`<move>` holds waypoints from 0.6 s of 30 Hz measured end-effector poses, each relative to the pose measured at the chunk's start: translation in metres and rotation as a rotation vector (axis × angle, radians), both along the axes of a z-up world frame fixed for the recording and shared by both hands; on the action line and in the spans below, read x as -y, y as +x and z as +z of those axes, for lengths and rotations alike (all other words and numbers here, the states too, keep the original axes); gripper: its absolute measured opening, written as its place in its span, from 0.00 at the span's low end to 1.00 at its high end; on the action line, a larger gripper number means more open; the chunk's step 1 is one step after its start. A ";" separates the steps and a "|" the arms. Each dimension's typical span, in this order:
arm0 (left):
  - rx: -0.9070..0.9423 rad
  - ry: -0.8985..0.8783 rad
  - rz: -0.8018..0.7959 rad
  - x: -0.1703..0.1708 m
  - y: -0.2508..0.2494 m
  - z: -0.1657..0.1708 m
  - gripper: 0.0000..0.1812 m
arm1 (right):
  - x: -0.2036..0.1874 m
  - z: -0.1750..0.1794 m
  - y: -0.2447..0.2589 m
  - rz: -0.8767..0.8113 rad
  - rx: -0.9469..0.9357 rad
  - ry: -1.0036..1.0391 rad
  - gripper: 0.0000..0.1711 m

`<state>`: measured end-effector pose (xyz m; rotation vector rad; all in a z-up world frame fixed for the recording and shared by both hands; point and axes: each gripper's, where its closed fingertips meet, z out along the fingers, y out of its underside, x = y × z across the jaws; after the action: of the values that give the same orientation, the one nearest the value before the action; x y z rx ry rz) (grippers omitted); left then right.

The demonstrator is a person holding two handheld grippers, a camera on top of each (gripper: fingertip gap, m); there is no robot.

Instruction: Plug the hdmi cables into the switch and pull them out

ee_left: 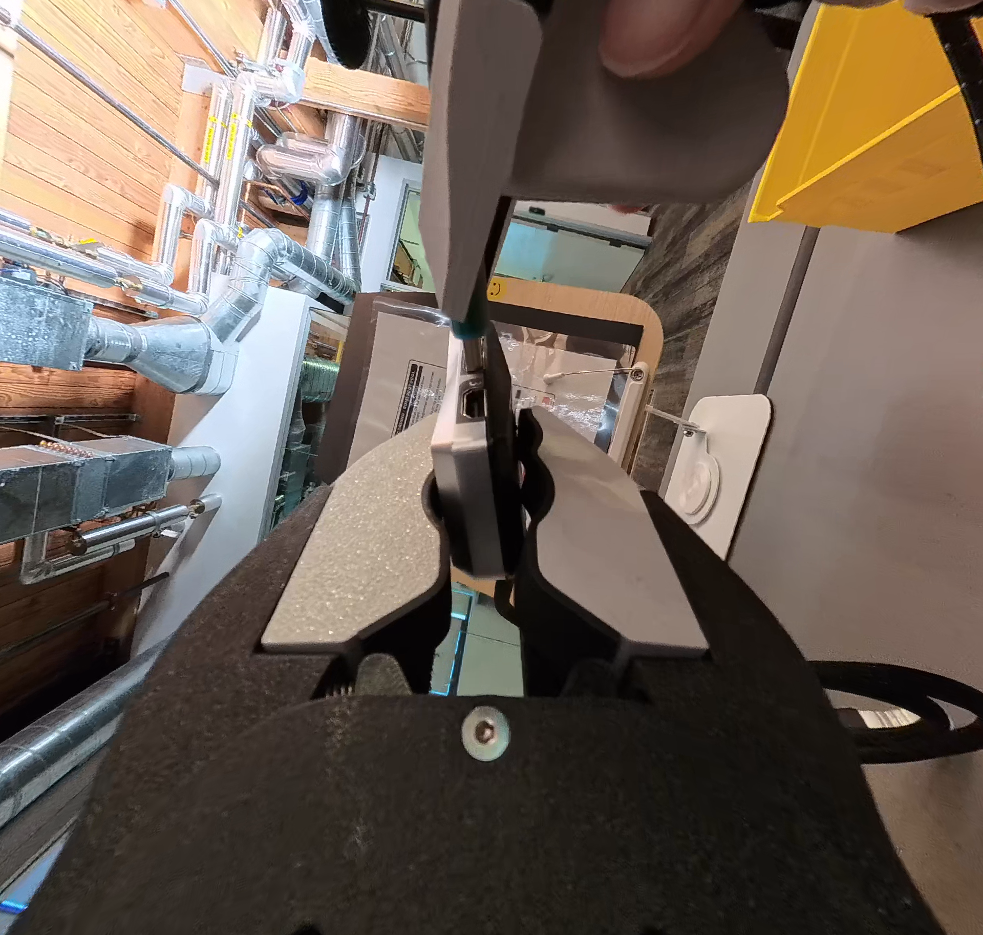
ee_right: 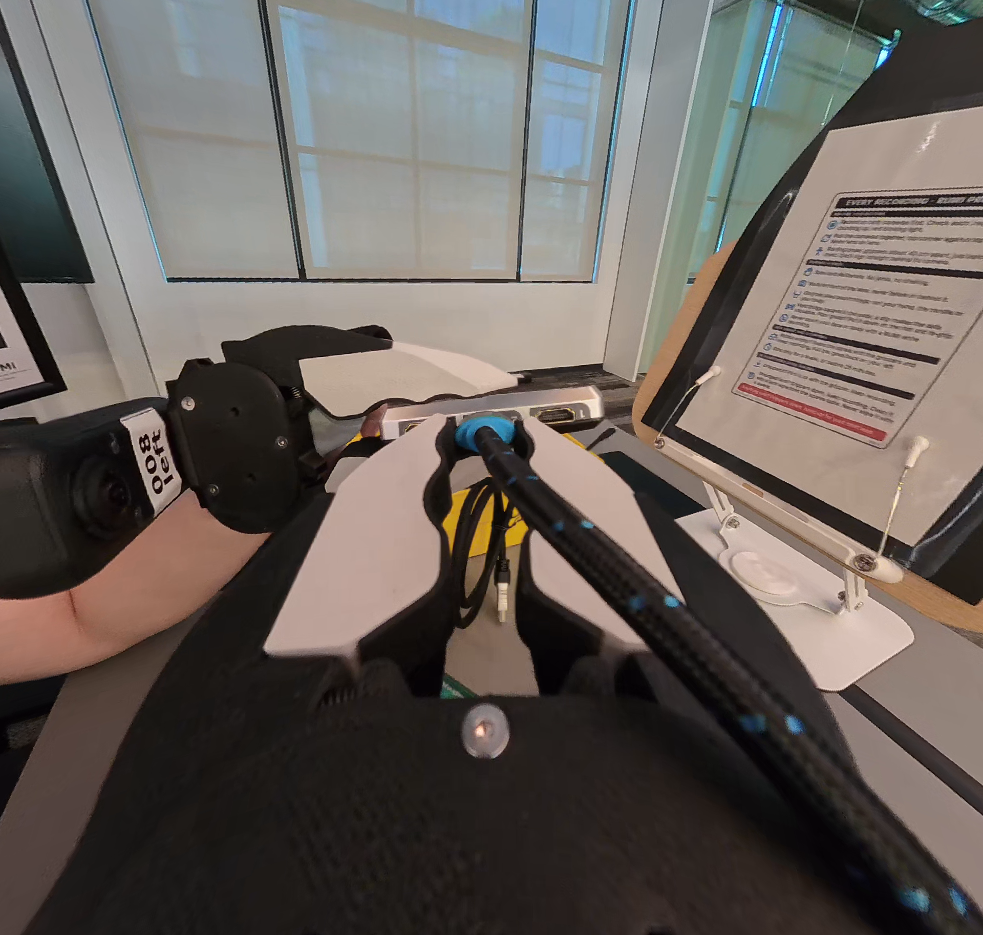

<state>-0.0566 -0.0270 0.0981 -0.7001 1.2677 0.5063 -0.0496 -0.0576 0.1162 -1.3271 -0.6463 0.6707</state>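
I am holding the flat silver-grey metal HDMI switch box [ee_left: 468, 489] clamped edge-on between the grey pads of my left gripper [ee_left: 481, 516], whose jaws are narrow and pressed on its two broad faces. My right gripper [ee_right: 481, 444] is closed to a narrow gap on the blue moulded plug [ee_right: 485, 429] of the black braided HDMI cable with blue flecks [ee_right: 627, 585], and the plug's metal nose meets the middle port on the switch's edge; how deep it sits I cannot tell. To the right of the plug on that same edge an empty HDMI port [ee_right: 556, 413] shows, and another port just left of the plug is partly hidden. To do this step well, I judge I should keep the plug square to the switch's edge and move it straight along the port axis, plugging or pulling, while my left gripper braces hard against that force; any twist could jam the connector or slip the switch out of the pads. The stiff cable trailing back over my right gripper will tug sideways, so I would leave it slack. Below the switch lie a coiled thin black cable with a small metal plug [ee_right: 497, 563] and something yellow. Right of the switch stands a sheet of printed instructions [ee_right: 872, 319] on a white stand; the left gripper bears a white label [ee_right: 154, 462]. I see no brand marks.
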 end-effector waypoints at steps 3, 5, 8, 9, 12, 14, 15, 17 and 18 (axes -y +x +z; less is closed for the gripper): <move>0.010 -0.011 -0.003 0.000 0.000 0.001 0.13 | 0.000 0.001 0.000 -0.028 0.013 0.027 0.12; 0.028 -0.029 -0.018 0.001 0.001 0.002 0.12 | 0.001 0.003 0.000 -0.027 0.005 0.036 0.12; 0.037 -0.042 -0.032 0.003 0.001 0.004 0.12 | 0.003 0.005 0.000 0.005 -0.051 -0.018 0.12; 0.039 -0.041 -0.035 0.004 0.001 0.004 0.12 | 0.003 0.005 0.000 0.017 -0.070 -0.032 0.12; 0.043 -0.042 -0.039 0.004 0.001 0.005 0.12 | 0.004 0.006 0.000 0.042 -0.103 -0.057 0.12; 0.045 -0.043 -0.042 0.004 0.001 0.005 0.12 | 0.004 0.006 0.000 0.056 -0.118 -0.069 0.12; 0.046 -0.043 -0.041 0.004 0.001 0.005 0.13 | 0.004 0.006 0.001 0.054 -0.116 -0.068 0.12; 0.050 -0.040 -0.047 0.005 0.001 0.005 0.13 | 0.005 0.008 0.000 0.044 -0.106 -0.039 0.12; 0.044 -0.050 -0.053 0.005 0.001 0.004 0.12 | 0.005 0.010 0.002 0.032 -0.108 -0.023 0.12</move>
<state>-0.0553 -0.0318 0.1020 -0.7138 1.2576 0.4146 -0.0477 -0.0629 0.1266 -1.2947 -0.5755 0.7727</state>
